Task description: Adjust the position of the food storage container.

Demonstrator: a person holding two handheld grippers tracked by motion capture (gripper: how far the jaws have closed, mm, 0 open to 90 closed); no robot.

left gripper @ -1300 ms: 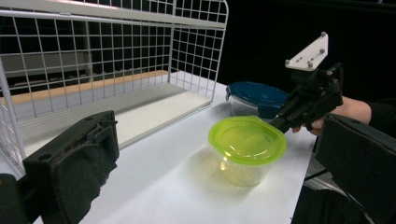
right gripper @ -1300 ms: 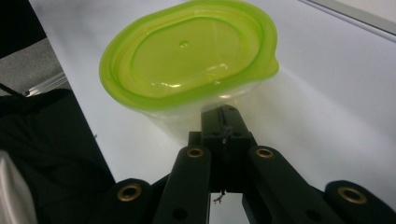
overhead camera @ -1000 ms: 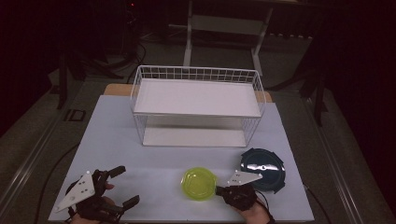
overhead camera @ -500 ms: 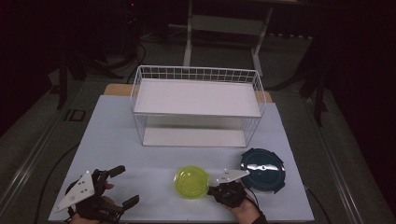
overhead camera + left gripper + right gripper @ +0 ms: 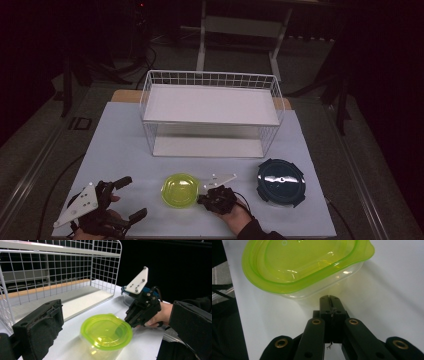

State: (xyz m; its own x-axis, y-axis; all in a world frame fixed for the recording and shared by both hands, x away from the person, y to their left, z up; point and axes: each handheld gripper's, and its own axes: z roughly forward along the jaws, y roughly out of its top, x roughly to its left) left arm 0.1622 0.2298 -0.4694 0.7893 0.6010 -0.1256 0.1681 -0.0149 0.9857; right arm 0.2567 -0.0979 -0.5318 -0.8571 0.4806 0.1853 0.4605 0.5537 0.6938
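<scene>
A clear container with a yellow-green lid (image 5: 180, 191) stands on the table near the front, left of centre. My right gripper (image 5: 202, 200) is shut, with its tips close against that container's right side. In the right gripper view the closed jaws (image 5: 329, 299) point at the container (image 5: 307, 265) wall just under the lid rim; I cannot tell whether they touch. My left gripper (image 5: 132, 198) rests open at the front left, its jaws facing the container (image 5: 106, 331) with nothing between them. The right gripper (image 5: 136, 316) shows beyond it.
A white wire rack (image 5: 210, 115) with two shelves stands across the middle of the table. A round container with a dark blue lid (image 5: 281, 181) sits at the front right. The table's front edge runs just below both hands.
The shut right gripper has moved left, away from the dark blue container. The yellow-green container has slid left ahead of it. The left gripper has stayed still.
</scene>
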